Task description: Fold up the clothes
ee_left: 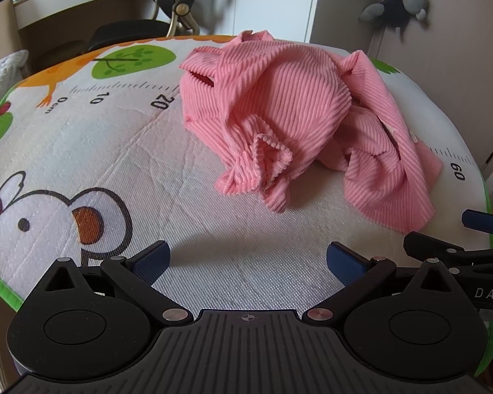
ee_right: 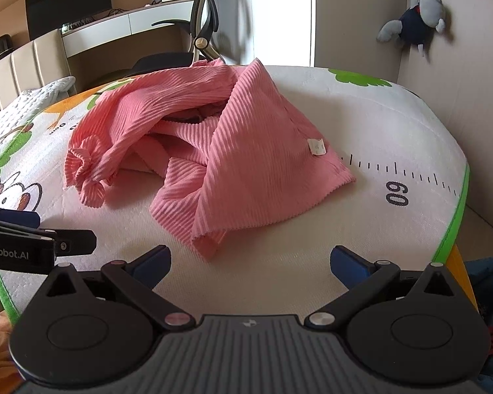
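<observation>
Fabric dominates the left wrist view: a crumpled pink ribbed knit garment (ee_left: 299, 124) lies heaped in the upper centre and right of the frame on a white quilted play mat printed with cartoon animals and a ruler scale (ee_left: 121, 151). Its cloth is finely corded, bunched into soft folds, with a frilled cuff puckered at lower centre and a flat flap spreading toward the right. The mat has stitched diamond quilting and a green edge. A grey stuffed toy in a dark top (ee_left: 401, 3) hangs in the upper right corner. At the bottom, the left gripper (ee_left: 248, 261) has its blue-padded fingers (ee_left: 152, 259) spread wide, holding nothing and hovering short of the garment. In the right wrist view the same garment (ee_right: 233, 151) fills the centre, peaked like a tent, a small white label (ee_right: 317, 147) sewn on its right slope and the ruffled cuff at left. The ruler marking "60" sits on the mat (ee_right: 394, 131) at right. The right gripper (ee_right: 250, 264) at bottom centre also stands wide open and empty, its blue pads (ee_right: 348, 264) apart from the cloth, whose nearest hem lies just above and between them.
</observation>
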A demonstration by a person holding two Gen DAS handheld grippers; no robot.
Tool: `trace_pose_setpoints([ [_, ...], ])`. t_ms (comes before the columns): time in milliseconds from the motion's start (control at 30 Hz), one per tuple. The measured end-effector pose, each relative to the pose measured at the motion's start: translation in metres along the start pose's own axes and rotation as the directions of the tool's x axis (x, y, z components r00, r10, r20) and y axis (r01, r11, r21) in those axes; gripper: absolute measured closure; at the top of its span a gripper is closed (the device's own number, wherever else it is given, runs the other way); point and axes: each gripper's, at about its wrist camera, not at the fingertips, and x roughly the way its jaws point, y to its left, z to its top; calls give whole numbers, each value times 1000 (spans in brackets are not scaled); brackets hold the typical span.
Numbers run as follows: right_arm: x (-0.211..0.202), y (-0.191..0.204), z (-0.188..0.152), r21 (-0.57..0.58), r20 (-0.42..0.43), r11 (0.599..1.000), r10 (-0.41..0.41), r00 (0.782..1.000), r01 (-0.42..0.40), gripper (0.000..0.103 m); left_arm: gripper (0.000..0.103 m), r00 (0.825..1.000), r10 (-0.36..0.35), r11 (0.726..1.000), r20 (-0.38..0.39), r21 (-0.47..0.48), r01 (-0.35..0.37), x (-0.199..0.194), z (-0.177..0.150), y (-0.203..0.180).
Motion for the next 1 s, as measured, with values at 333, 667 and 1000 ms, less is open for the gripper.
trace_pose_setpoints([
  [333,2,0,0,3,-7,1000,-2,1000,2,0,0,1000,2,1000,-4,5,-2,3,6,1],
  [667,2,-1,-1,5,-8,1000,-3,1000,4,0,0,1000,2,1000,-5,7,-2,6,7,2],
  [1000,5,-6,0,26,-19,1000,8,1000,-7,0,0,1000,-4,1000,-4,1,4,9,10,5],
])
